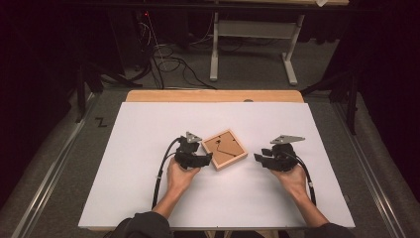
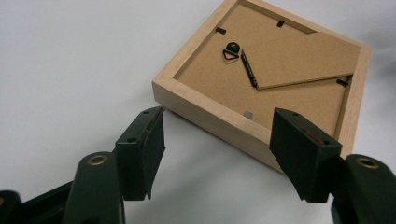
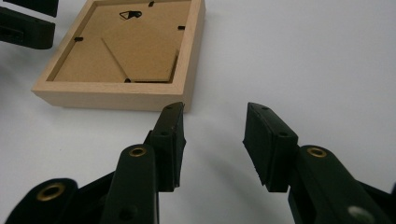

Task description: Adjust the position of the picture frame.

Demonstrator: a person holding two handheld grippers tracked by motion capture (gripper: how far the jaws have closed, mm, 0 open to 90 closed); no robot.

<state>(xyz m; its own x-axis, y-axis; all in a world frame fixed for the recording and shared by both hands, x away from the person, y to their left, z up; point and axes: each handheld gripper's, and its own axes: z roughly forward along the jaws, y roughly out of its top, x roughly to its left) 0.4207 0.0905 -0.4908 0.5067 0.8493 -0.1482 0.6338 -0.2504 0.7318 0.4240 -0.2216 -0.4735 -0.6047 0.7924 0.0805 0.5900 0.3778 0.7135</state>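
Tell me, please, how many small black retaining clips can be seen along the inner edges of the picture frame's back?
4. In the left gripper view of the picture frame, the clips sit at and; a jaw may hide more.

Picture frame (image 3: 123,60) lies face down, front hidden.

1. The wooden picture frame (image 1: 225,149) lies back-up at the middle of the white table top (image 1: 148,129), the one obstacle on it.
2. The left gripper (image 1: 208,157) crowds the frame's near-left edge, jaws spread.
3. Bare table separates the frame from the right gripper (image 1: 257,158).
4. The far half lies free.
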